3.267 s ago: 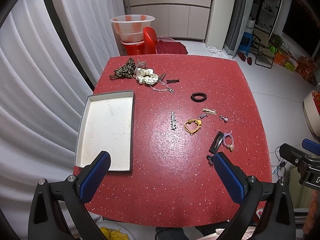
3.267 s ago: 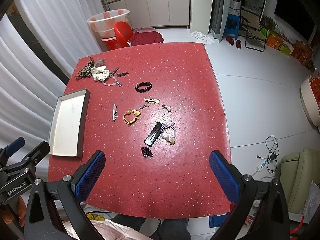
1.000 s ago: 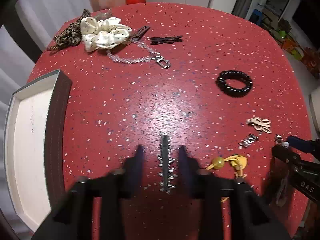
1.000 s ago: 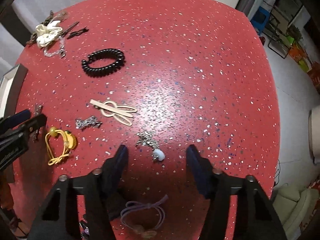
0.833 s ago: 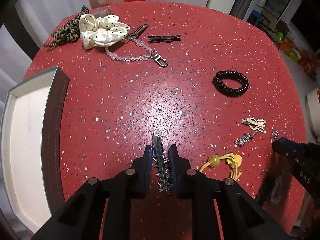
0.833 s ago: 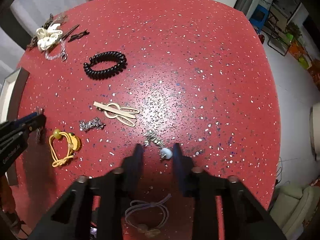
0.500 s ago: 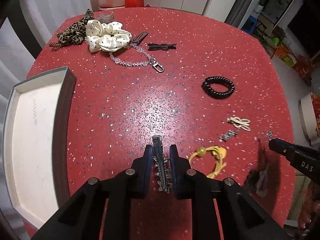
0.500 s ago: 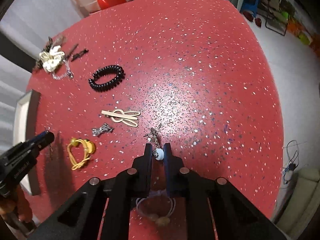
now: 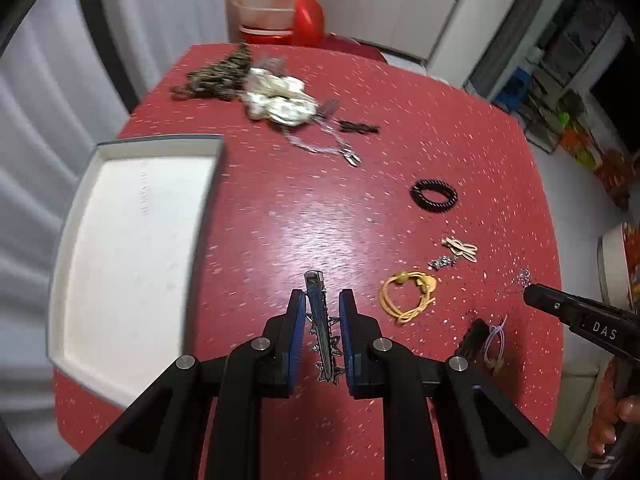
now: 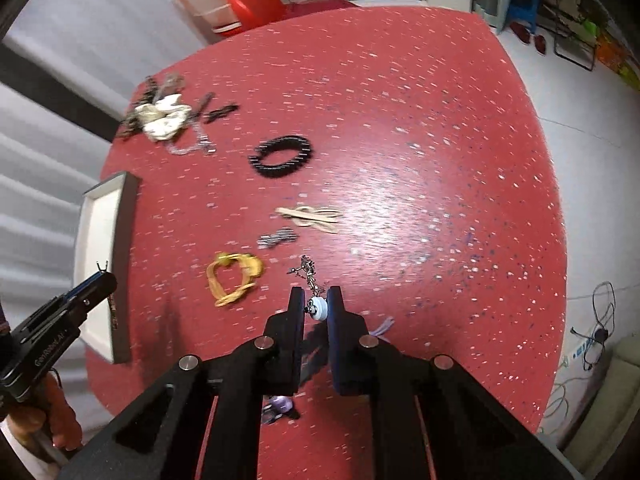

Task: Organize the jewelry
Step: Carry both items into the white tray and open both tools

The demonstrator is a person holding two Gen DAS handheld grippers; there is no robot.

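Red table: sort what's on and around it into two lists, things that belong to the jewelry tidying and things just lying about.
Belongs to the job:
- left gripper, shut on the spiked hair clip
- right gripper, shut on the pearl earring
- white tray
- yellow hair tie
- black coil hair tie
- bunny clip

Just lying about:
- plastic tub
- power strip

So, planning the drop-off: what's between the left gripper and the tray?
Only bare red table, seen in the left wrist view, between the left gripper holding the clip and the tray.
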